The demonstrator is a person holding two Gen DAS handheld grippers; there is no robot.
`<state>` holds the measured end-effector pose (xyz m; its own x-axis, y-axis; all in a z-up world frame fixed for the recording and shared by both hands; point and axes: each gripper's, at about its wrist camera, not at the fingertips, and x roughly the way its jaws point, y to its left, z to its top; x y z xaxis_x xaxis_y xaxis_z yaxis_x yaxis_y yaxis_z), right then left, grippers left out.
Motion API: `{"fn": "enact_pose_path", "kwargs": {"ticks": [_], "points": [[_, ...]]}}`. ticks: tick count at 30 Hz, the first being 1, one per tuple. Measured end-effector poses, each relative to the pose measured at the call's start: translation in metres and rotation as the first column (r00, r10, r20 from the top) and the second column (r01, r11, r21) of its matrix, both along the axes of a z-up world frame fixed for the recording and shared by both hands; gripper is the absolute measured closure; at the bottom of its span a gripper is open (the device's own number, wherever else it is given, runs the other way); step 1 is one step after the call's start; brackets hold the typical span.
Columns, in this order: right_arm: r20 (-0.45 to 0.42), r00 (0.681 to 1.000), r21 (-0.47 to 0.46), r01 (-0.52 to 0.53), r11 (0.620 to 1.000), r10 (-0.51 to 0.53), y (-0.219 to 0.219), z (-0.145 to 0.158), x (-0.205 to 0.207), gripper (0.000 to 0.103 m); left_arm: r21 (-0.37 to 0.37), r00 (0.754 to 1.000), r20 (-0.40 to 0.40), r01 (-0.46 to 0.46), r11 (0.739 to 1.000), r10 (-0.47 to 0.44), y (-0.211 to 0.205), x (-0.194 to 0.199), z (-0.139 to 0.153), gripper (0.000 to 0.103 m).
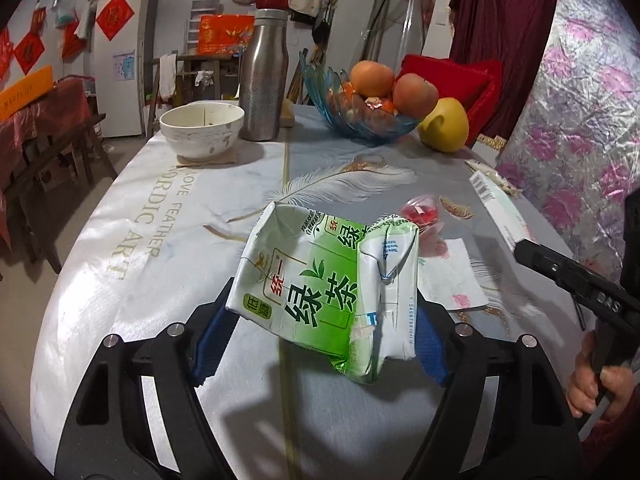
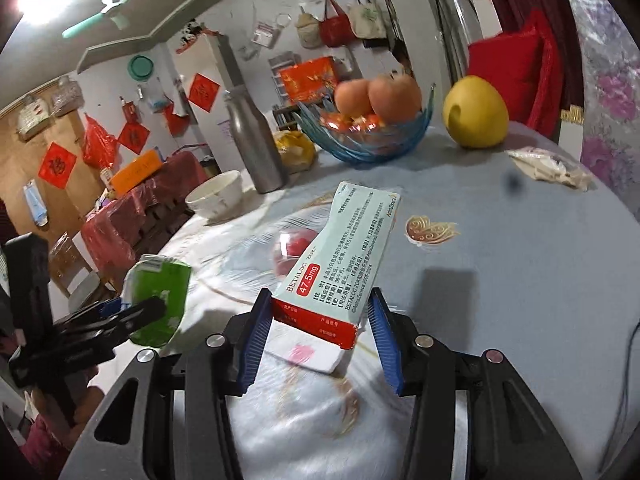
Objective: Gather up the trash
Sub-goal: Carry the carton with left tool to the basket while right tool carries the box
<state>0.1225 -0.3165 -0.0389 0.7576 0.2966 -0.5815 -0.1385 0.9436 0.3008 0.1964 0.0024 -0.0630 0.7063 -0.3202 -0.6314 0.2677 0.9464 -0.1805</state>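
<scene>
The left claw (image 1: 320, 320) pinches a crumpled green-and-white drink carton (image 1: 324, 276) between its blue pads, lifted clear of the tabletop (image 1: 140, 240); the carton bears large green Chinese characters, a leaf emblem and a barcode strip down one edge. The right claw (image 2: 320, 336) is clamped on a pale medicine box (image 2: 340, 268) with a red end, printed "BETALOC ZOK", "47.5mg" and "AstraZeneca", held tilted above the cloth. The tablecloth reads "LOVE FEATHER" and "NORDIC ART". Beneath the box lie a white paper napkin (image 1: 452, 276) and a red wrapper (image 1: 420, 210). Behind stand a steel bottle (image 1: 266, 76), a white bowl (image 1: 202, 128) and a blue glass fruit bowl (image 1: 360, 120).
</scene>
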Motion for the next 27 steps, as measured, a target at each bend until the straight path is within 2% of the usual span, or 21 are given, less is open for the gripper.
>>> {"fn": "enact_pose_path", "kwargs": {"ticks": [8,15,21,27], "points": [[0.09,0.996,0.027,-0.012,1.0,0.009,0.001,0.035,-0.041,0.054,-0.023,0.995,0.1,-0.007,1.0,0.009,0.014,-0.036,0.046,0.027],[0.175,0.984,0.02,-0.044,0.999,0.04,0.011,0.069,-0.076,0.054,-0.024,0.98,0.195,-0.027,0.999,0.031,0.029,-0.073,0.086,0.027],[0.239,0.968,0.016,-0.082,0.997,0.076,0.022,0.097,-0.104,0.054,-0.038,0.97,0.238,-0.042,0.998,0.049,0.045,-0.097,0.107,0.027],[0.274,0.953,0.007,-0.139,0.99,0.132,0.042,0.113,-0.121,0.054,-0.014,0.955,0.281,-0.095,0.995,0.095,0.073,-0.127,0.118,0.027]]}}
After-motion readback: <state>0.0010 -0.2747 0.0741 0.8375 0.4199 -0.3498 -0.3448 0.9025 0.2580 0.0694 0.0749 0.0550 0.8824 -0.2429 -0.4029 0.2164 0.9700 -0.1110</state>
